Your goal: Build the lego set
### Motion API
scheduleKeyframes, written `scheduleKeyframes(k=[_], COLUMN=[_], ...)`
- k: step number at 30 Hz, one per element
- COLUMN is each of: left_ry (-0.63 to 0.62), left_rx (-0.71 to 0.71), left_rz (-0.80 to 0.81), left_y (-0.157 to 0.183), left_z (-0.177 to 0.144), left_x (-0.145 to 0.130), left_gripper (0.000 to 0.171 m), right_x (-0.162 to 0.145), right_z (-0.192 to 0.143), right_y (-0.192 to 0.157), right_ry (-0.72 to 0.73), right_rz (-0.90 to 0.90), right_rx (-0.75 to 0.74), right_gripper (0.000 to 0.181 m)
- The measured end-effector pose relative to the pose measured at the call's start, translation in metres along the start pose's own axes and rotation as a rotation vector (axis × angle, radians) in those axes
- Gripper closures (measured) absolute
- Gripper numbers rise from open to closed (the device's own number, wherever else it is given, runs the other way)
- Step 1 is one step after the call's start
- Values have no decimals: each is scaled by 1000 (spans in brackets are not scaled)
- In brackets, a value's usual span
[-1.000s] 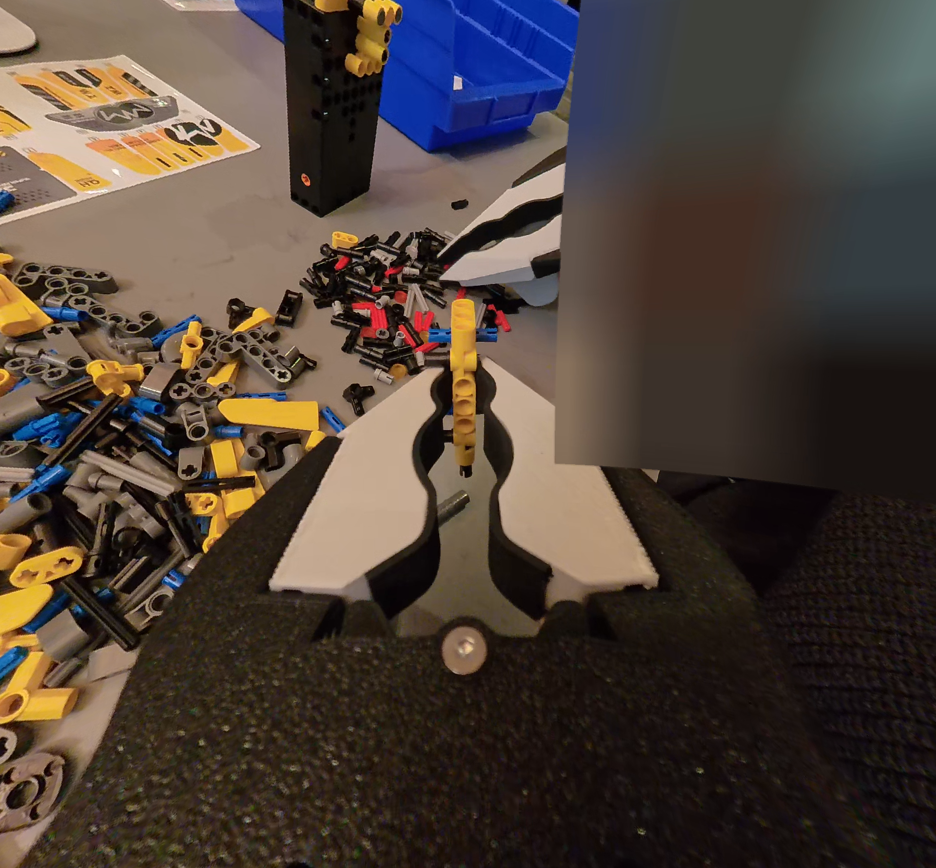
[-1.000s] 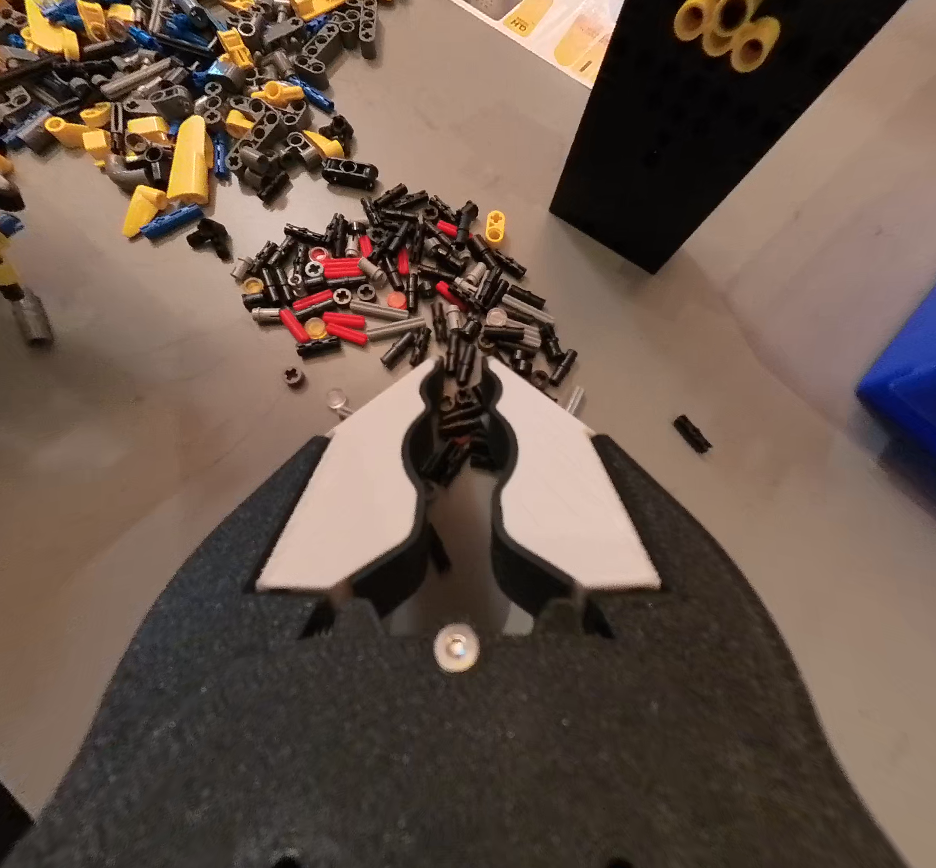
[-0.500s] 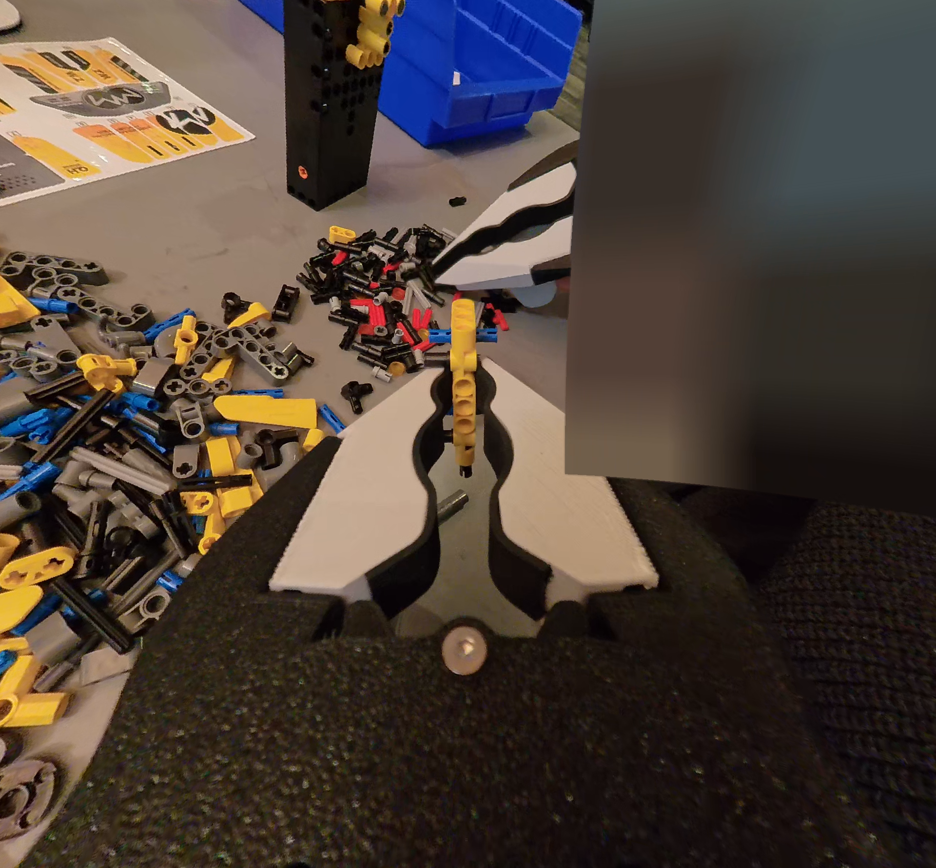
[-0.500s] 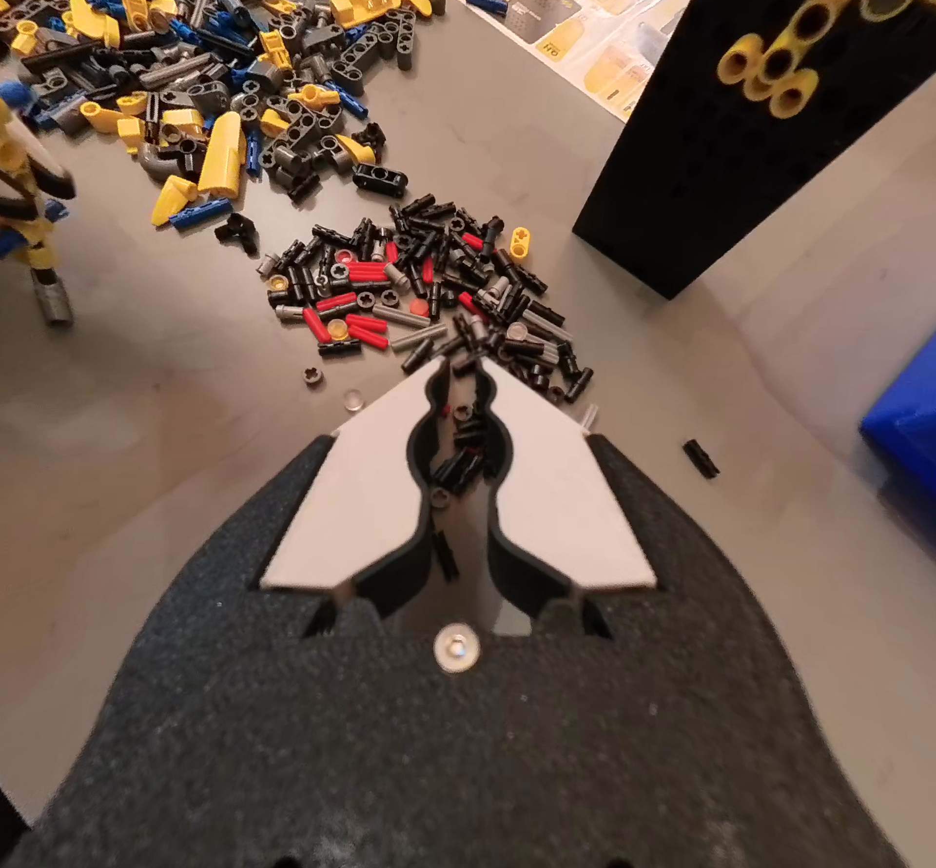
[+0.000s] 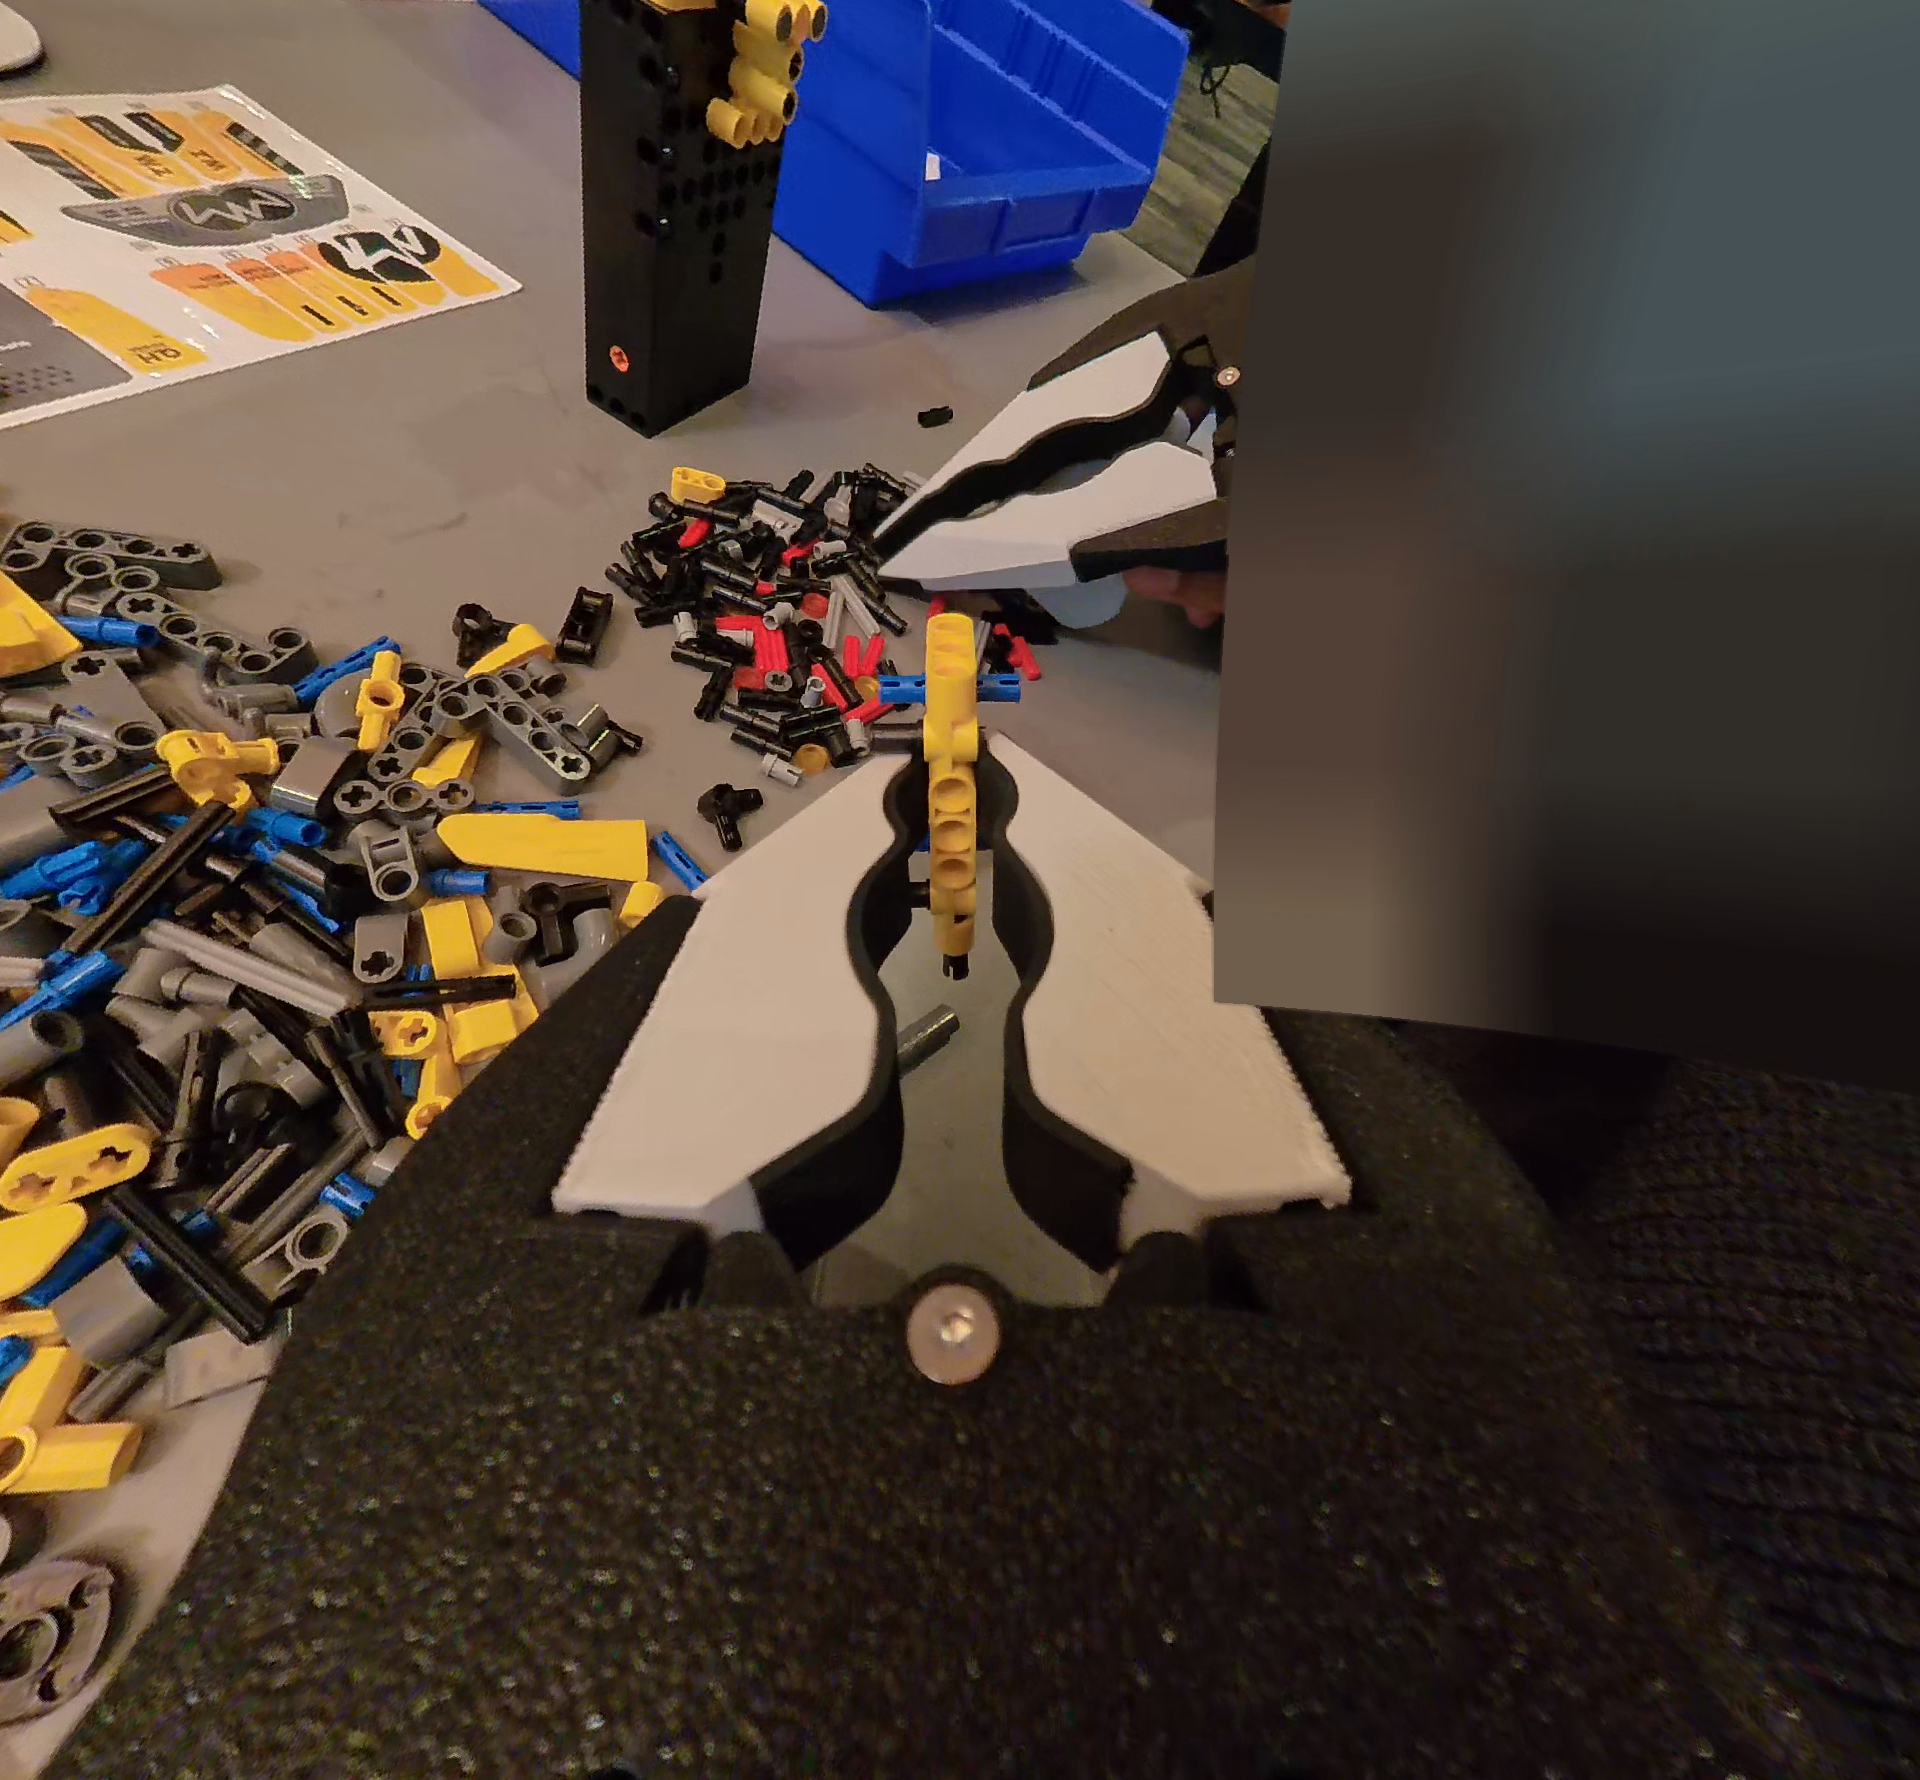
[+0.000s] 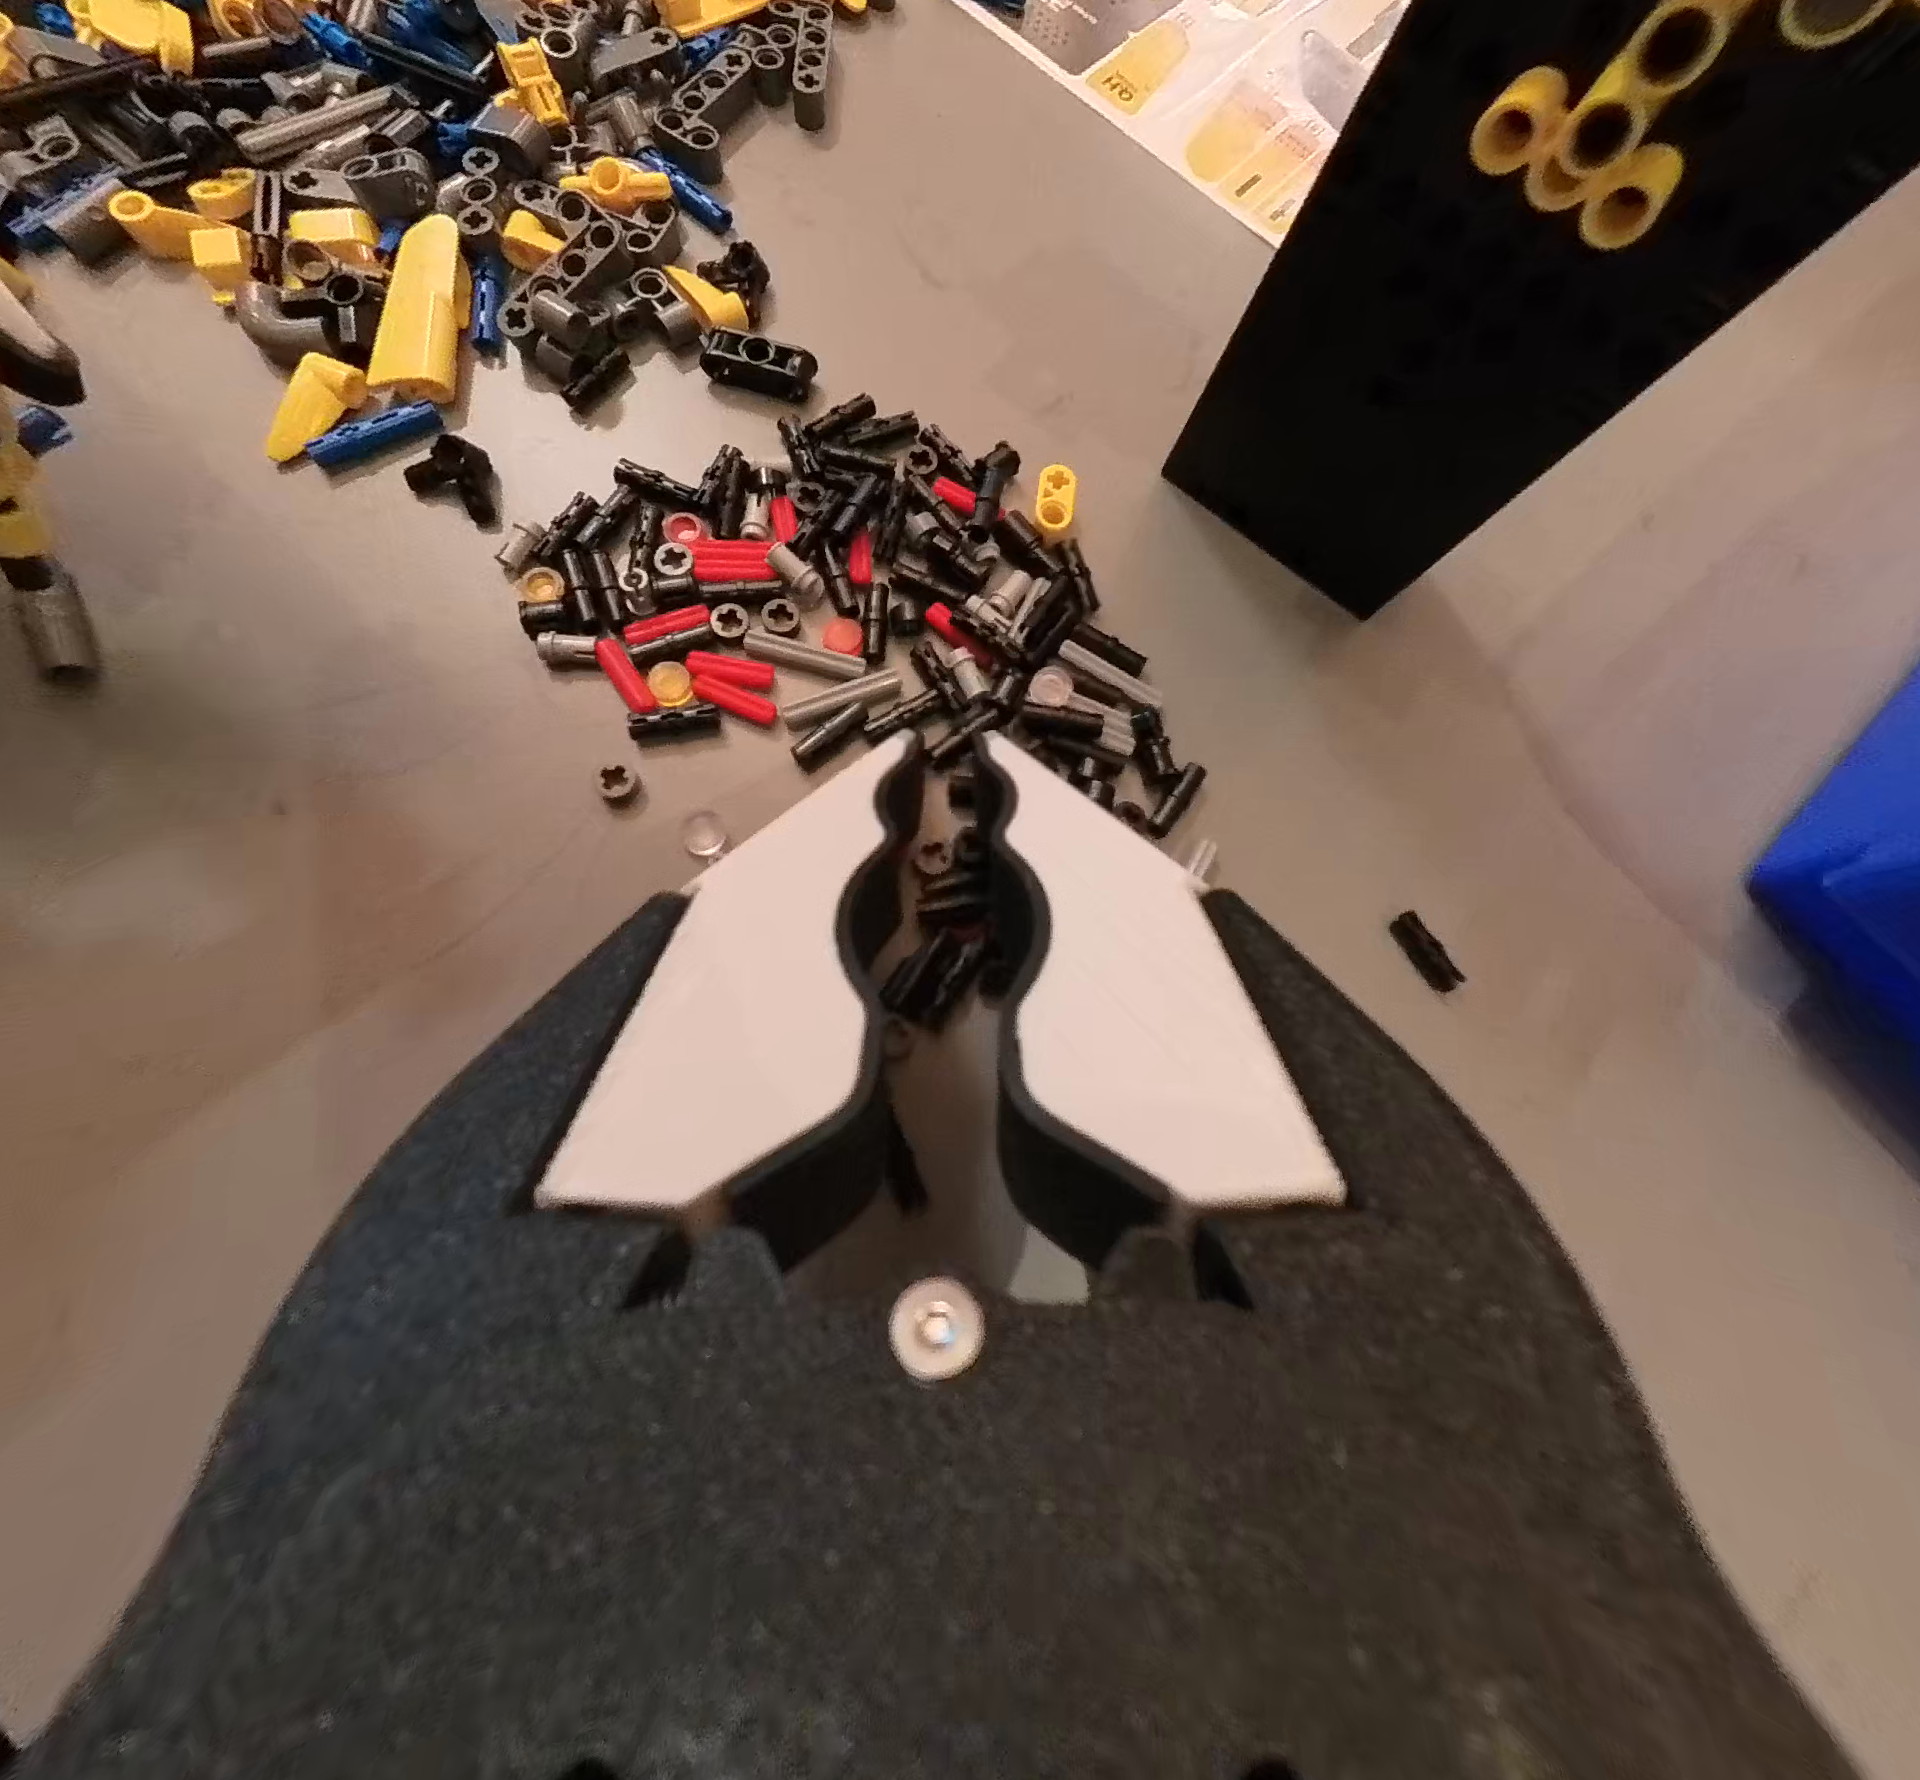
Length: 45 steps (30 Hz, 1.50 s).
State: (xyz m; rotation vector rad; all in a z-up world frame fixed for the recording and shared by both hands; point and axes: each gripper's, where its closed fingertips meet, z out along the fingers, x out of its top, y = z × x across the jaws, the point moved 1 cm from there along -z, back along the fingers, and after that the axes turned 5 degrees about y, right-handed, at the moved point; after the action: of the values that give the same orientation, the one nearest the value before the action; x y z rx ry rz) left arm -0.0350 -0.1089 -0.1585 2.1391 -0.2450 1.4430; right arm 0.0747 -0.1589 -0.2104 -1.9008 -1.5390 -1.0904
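Right, my left tool [image 5: 951, 774] is clenched on a yellow beam assembly [image 5: 951, 795], a slim stack of holed yellow beams with a blue pin [image 5: 948, 688] crossing it just past the fingertips and a black pin sticking out of its near end. It is held off the table [image 5: 416, 483], upright between the fingers.

My right tool [image 6: 948, 754] has its tips nearly together, dipped into the near edge of the pile of small pins [image 6: 831, 608], black, red and grey. A black pin [image 6: 961, 733] lies right at the tips, but I cannot tell whether it is pinched or just lying there.

Risks, as I judge them: that pin is tiny and round, so it could squirt out sideways, or the tips could drag neighbours along and scatter the pile. On the left, the grip sits low on a long thin assembly; a knock could pivot it or pop the blue pin loose.

From the right wrist camera I get the pile from above, a stray black pin [image 6: 1427, 949] to the tool's right, and the black tower [image 6: 1507, 276] ahead-right. The left wrist camera gives me instead the right tool [image 5: 914, 535] side-on, slanting down into the pile, the blue bin [image 5: 935, 120] beyond the tower, and the sticker sheet [image 5: 208, 234] far left, ahead of the big heap of mixed parts [image 5: 260, 899].
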Motion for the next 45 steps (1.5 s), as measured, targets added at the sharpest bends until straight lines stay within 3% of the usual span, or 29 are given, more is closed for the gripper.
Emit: scheduleKeyframes(k=[7,12,14,16,19,35,45], left_ry=[9,6,6,7,6,2,-1], left_rx=[2,3,4,6,7,4,-8], left_rz=[13,23,28,32,33,47,73], left_y=[1,2,2,2,2,4,8], left_z=[-1,-1,-1,-1,-1,-1,-1], left_x=[1,1,1,1,1,0,-1], left_gripper=[164,164,164,164,164,164,164], right_x=[10,21,10,-6,-20,-23,-21], right_z=[-12,-37,-46,-50,-51,-53,-50], right_y=[-12,-73,-99,-111,-111,-110,-111], right_ry=[86,164,115,46,-5,34,63], right_rz=[30,59,47,5,-43,-102,-68], right_rx=[65,393,519,552,521,329,265], right_gripper=[172,172,172,172,172,160,177])
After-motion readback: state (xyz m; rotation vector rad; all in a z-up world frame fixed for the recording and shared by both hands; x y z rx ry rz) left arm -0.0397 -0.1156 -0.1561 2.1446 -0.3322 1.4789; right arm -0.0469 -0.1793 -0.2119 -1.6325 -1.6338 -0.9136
